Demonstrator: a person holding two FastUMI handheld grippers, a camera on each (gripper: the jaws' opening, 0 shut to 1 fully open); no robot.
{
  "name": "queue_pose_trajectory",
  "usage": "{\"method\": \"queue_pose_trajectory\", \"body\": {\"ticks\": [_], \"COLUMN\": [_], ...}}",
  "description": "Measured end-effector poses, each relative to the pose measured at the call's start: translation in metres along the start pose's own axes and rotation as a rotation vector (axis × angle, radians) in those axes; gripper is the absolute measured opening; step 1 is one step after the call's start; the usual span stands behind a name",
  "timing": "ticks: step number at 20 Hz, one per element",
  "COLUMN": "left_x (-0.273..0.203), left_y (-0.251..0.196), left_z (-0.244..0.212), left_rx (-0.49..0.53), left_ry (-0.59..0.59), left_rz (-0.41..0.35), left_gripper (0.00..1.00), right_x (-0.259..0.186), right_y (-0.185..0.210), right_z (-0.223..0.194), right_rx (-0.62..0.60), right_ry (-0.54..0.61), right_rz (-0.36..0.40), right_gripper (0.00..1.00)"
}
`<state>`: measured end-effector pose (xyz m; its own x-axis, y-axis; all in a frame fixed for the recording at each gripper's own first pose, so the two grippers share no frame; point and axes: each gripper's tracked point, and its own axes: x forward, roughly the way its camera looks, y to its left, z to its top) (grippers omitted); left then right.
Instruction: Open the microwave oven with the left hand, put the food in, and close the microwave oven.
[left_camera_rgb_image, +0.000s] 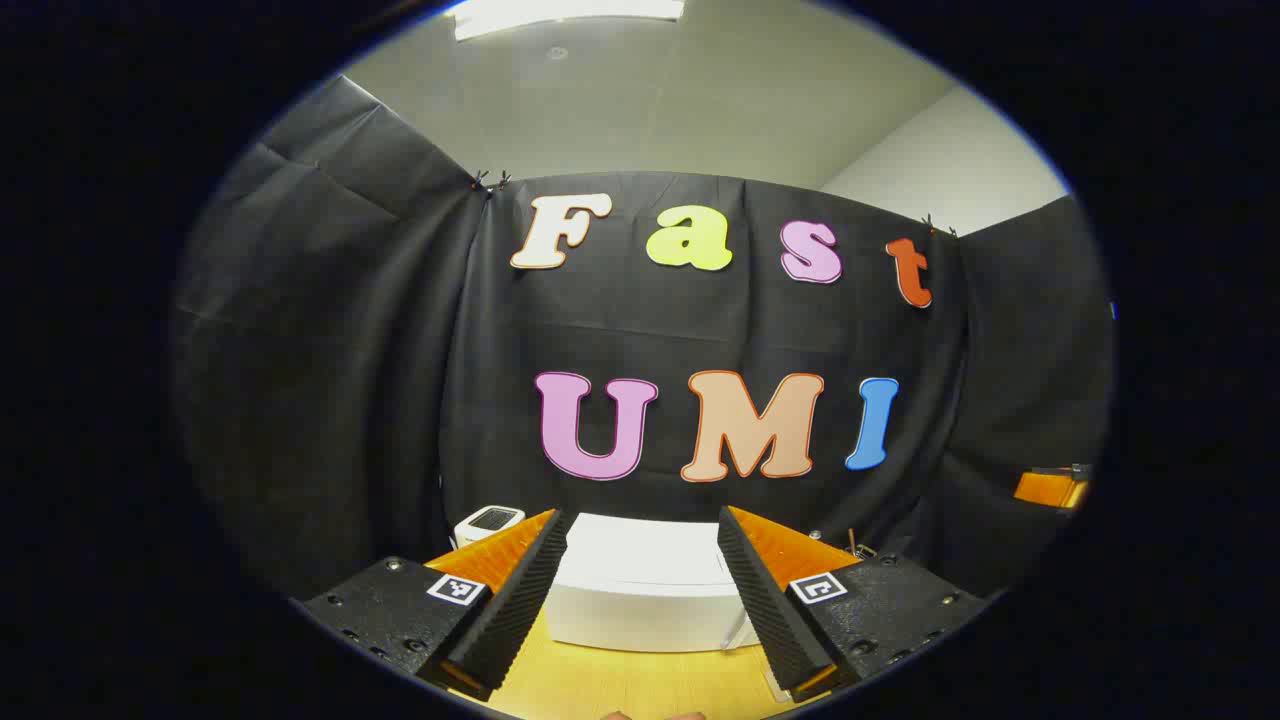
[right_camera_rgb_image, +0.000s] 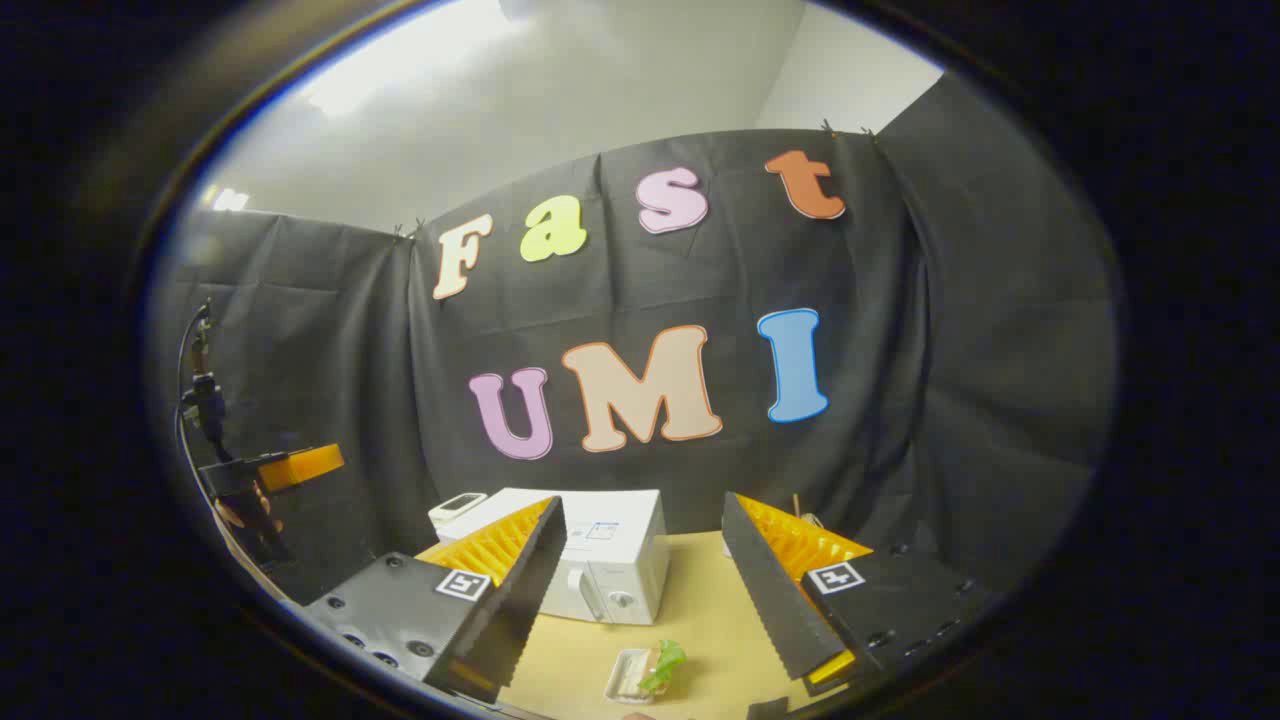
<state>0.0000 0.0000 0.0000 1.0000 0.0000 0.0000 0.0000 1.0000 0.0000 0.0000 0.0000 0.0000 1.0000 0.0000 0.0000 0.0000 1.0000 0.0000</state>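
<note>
Nothing done yet, I judge: microwave (right_camera_rgb_image: 598, 570) sits door shut at the back of the table (right_camera_rgb_image: 700, 620), food (right_camera_rgb_image: 648, 672) on its small tray out in front. Opening, loading, closing all remain. My left gripper (left_camera_rgb_image: 640, 600) and right gripper (right_camera_rgb_image: 640, 610) both spread wide, holding nothing. Microwave's top sticker too small to read.

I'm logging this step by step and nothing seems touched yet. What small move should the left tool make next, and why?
Probably bring the left tool forward and down toward the microwave oven, aiming at its door handle. The door looks closed, the food lies on the table in front of it, and both tools are open and hold nothing, so opening the door comes first.
</note>
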Motion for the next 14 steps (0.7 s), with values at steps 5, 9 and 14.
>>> {"method": "queue_pose_trajectory", "body": {"ticks": [5,9,14], "left_x": [-0.017,-0.027,-0.034], "left_y": [0.023,0.028,0.031], "left_z": [0.004,0.002,0.007], "left_rx": [0.027,0.039,0.058], "left_ry": [-0.018,-0.015,-0.033], "left_rz": [0.057,0.073,0.084], "left_gripper": [0.95,0.92,0.95], "right_x": [-0.006,-0.006,-0.003], "right_y": [0.007,0.011,0.016], "right_z": [-0.003,-0.001,-0.005], "right_rx": [-0.019,-0.037,-0.034], "right_ry": [0.001,-0.012,-0.006], "right_rz": [0.009,0.010,0.017], "right_gripper": [0.92,0.99,0.99]}}
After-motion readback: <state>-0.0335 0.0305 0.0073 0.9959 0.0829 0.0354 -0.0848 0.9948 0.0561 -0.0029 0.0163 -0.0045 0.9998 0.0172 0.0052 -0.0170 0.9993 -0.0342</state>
